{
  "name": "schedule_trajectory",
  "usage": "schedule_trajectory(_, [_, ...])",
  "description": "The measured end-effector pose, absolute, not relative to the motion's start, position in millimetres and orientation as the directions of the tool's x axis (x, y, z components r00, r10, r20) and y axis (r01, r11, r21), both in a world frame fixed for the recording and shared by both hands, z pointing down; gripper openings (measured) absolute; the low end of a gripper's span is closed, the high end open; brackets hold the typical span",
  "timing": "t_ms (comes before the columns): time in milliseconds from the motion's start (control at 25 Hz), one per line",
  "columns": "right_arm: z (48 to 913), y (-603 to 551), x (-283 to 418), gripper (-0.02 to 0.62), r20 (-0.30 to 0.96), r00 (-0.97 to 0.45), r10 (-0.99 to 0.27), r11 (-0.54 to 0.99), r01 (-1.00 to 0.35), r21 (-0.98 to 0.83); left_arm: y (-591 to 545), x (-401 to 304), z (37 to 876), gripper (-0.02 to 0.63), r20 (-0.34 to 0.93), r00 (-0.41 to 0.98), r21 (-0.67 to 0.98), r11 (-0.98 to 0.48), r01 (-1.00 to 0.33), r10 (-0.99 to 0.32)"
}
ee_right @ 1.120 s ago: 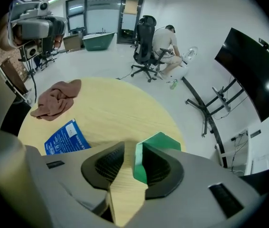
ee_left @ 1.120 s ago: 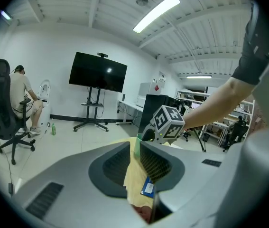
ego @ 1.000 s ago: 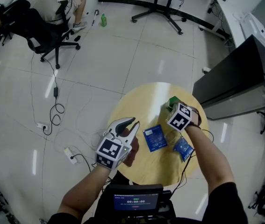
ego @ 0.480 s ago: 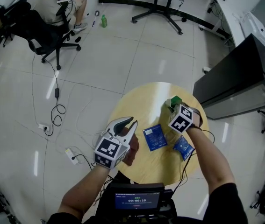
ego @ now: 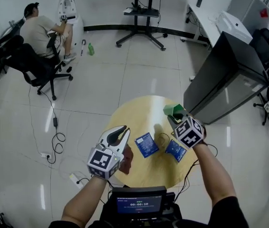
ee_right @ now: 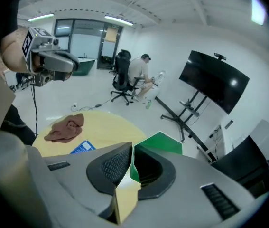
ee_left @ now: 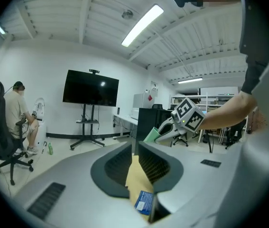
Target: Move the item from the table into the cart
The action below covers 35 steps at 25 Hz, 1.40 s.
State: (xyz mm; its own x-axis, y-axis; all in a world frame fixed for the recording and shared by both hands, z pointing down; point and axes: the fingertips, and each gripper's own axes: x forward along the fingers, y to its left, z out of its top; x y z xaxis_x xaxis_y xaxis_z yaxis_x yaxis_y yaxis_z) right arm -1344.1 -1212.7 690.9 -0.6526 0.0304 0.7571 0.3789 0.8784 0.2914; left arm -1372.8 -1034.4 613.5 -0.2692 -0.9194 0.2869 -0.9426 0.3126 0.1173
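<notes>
My right gripper (ego: 174,118) is shut on a flat green packet (ego: 173,110), held above the far right part of the round yellow table (ego: 139,115). In the right gripper view the green packet (ee_right: 165,144) sticks out from between the pads. My left gripper (ego: 119,131) hovers over the table's near left edge, slightly open and holding nothing. In the left gripper view the bare table shows through the gap. Two blue packets (ego: 145,144) (ego: 175,149) lie on the table between the grippers. A tall black cart (ego: 227,77) stands just right of the table.
A brown cloth (ee_right: 65,126) lies on the table by my left gripper. A person sits on an office chair (ego: 32,63) at the far left. A screen on a wheeled stand (ego: 141,13) stands at the back. Cables and a power strip (ego: 53,127) run over the floor to the left.
The head camera has tilted up and shows more of the room. My right gripper has risen towards the camera with the green packet in its jaws. The left gripper has barely moved.
</notes>
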Motion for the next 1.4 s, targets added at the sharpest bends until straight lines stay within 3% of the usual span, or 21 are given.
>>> schedule_trajectory(360, [505.8, -1193.6, -1156.7, 0.000, 0.462, -0.875, -0.145, 0.948, 0.011, 0.319, -1017.6, -1242.5, 497.5, 0.035, 0.141, -0.174, 0.061, 0.184, -0.981, -0.975])
schedule_trajectory(800, [405.7, -1087.3, -937.0, 0.000, 0.235, -0.818, -0.526, 0.836, -0.444, 0.323, -973.5, -1108.0, 429.0, 0.003, 0.000, 0.210, -0.048, -0.209, -0.977, -0.978])
schedule_trajectory(1160, [365.3, -1014.1, -646.2, 0.000, 0.103, -0.657, -0.747, 0.658, -0.709, 0.254, -963.8, -840.9, 394.1, 0.002, -0.031, 0.461, -0.045, -0.460, -0.887, -0.887])
schedule_trajectory(1400, [361.2, -976.9, -389.8, 0.000, 0.015, -0.473, -0.881, 0.469, -0.867, 0.168, -975.9, -571.2, 410.5, 0.002, -0.015, 0.655, -0.014, -0.655, -0.756, -0.755])
